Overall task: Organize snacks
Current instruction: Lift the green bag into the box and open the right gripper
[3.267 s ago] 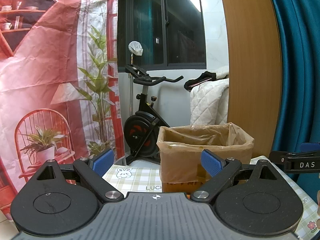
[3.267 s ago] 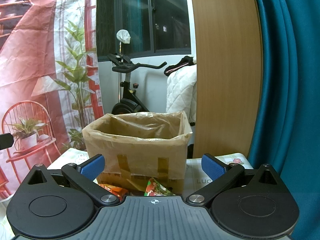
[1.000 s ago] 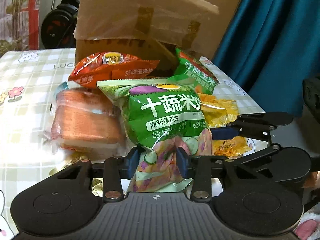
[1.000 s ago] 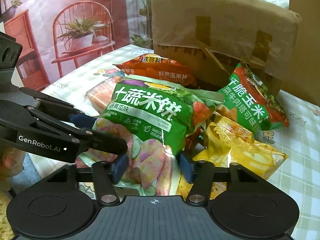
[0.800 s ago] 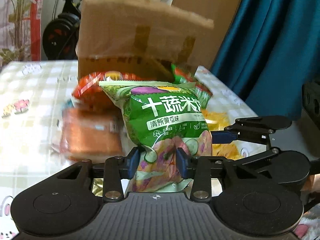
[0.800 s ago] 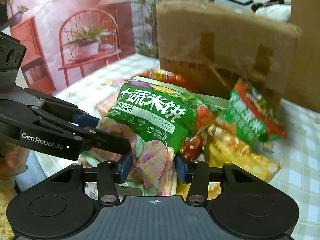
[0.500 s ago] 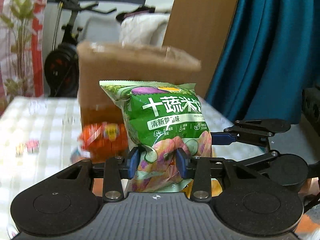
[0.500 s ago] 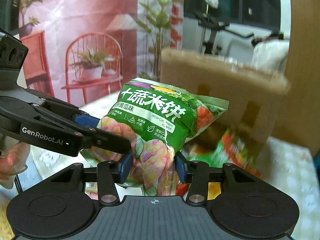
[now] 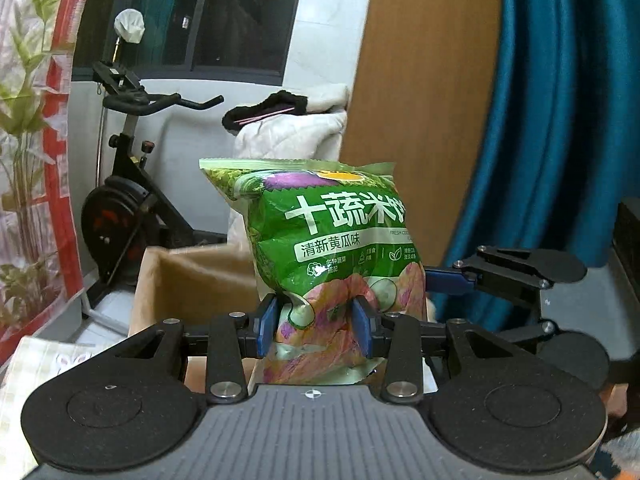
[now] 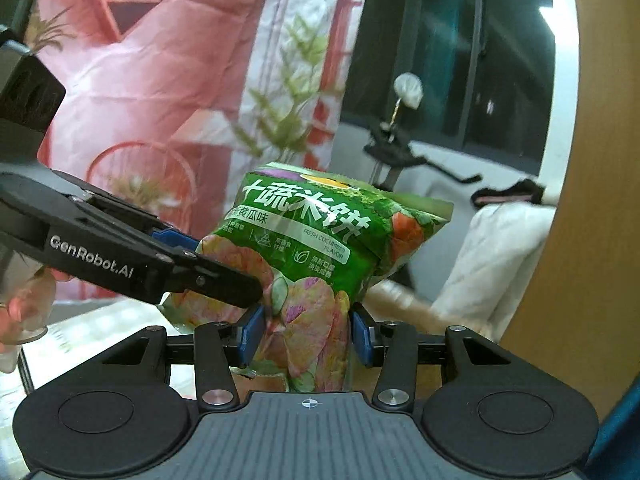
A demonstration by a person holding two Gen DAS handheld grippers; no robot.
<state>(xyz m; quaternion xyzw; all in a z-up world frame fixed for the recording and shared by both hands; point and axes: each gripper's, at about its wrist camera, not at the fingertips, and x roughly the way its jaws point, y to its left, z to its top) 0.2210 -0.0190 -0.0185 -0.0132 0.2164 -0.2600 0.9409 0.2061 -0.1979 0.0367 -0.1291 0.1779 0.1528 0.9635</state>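
Observation:
A green snack bag point(image 9: 332, 248) with white lettering hangs upright in the air, and both grippers hold its lower end. My left gripper point(image 9: 316, 324) is shut on the bag's bottom, blue pads pressing into it. In the right wrist view my right gripper point(image 10: 308, 334) is shut on the same green bag point(image 10: 312, 248) from the other side. The left gripper's black finger point(image 10: 208, 272) reaches in from the left there. The open cardboard box point(image 9: 192, 280) with a brown liner stands behind and below the bag.
An exercise bike point(image 9: 120, 184) and a white quilt point(image 9: 288, 140) stand beyond the box. A wooden panel point(image 9: 420, 100) and teal curtain point(image 9: 560, 120) rise at the right. A pink printed backdrop point(image 10: 160, 80) hangs at the left. A corner of checked tablecloth point(image 9: 40, 364) shows low left.
Both grippers have risen with the green bag between them. The pile of other snacks on the table has dropped out of view, and the box now sits lower, its open top showing.

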